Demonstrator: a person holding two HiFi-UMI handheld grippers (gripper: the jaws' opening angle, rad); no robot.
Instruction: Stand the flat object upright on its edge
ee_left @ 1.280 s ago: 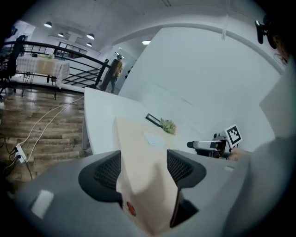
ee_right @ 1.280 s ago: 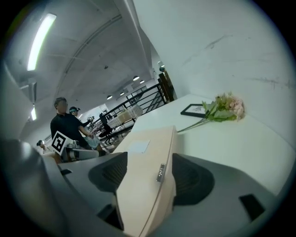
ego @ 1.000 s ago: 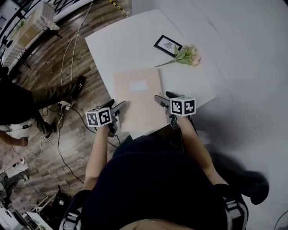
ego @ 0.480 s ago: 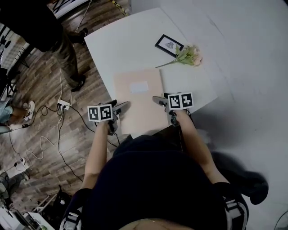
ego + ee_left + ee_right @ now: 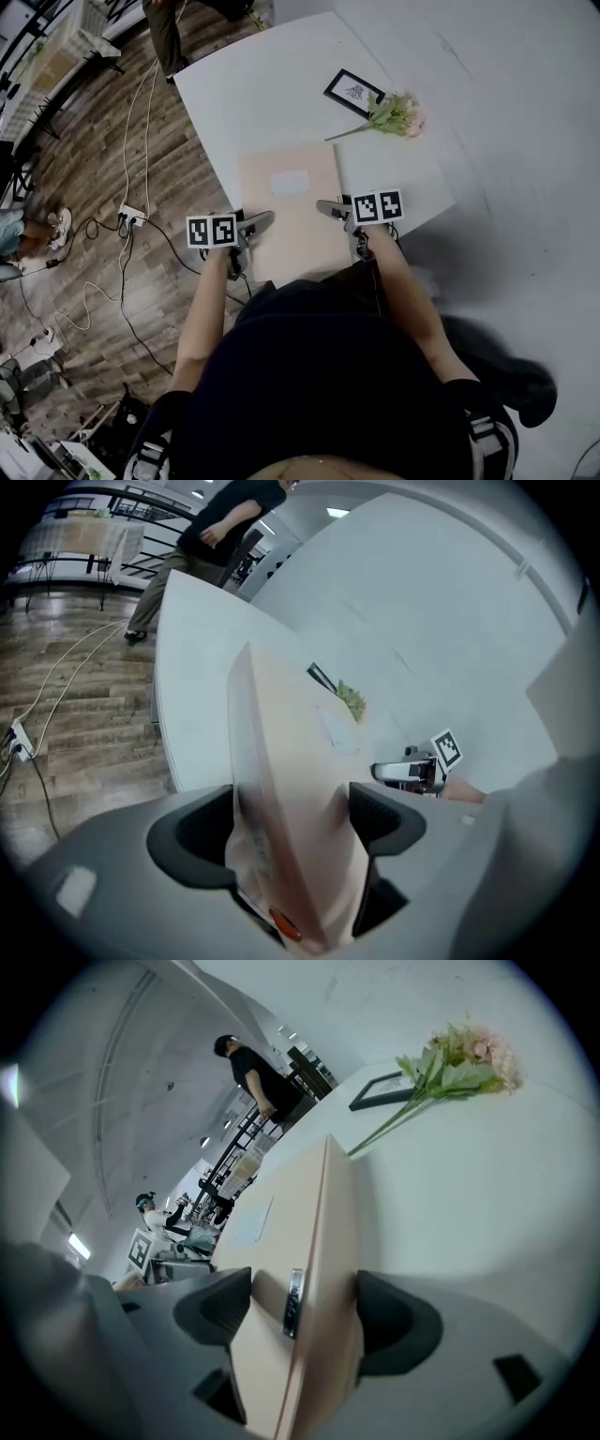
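On the far left, cables (image 5: 141,112) trail over a wooden floor (image 5: 84,178). Next to the floor is a white table (image 5: 253,94).

A thick peach folder (image 5: 292,234) lies flat on the table, on the side close to the person. Its near end sticks out a little past the table's edge. It has a pale label (image 5: 290,183) on top.

The left gripper (image 5: 258,222) is at the near left corner of the folder. Its jaws have just been opening and now stand very wide. The folder's edge sits right between them. The two dark pads are close beside the folder, one on each side, and they do not squeeze it.

The right gripper (image 5: 330,208) is at the near right side of the folder, across from the left one. Its jaws have just been opening too, and they are as wide as can be. The folder's edge is between these jaws as well, with a pad close on each side, and it is not pinched. A small silver piece (image 5: 292,1302) shows on that edge.

Farther back on the table, to the right, lies a little black picture frame (image 5: 352,93). Pink flowers (image 5: 398,114) with green leaves lie just beside it. They are well apart from the folder.
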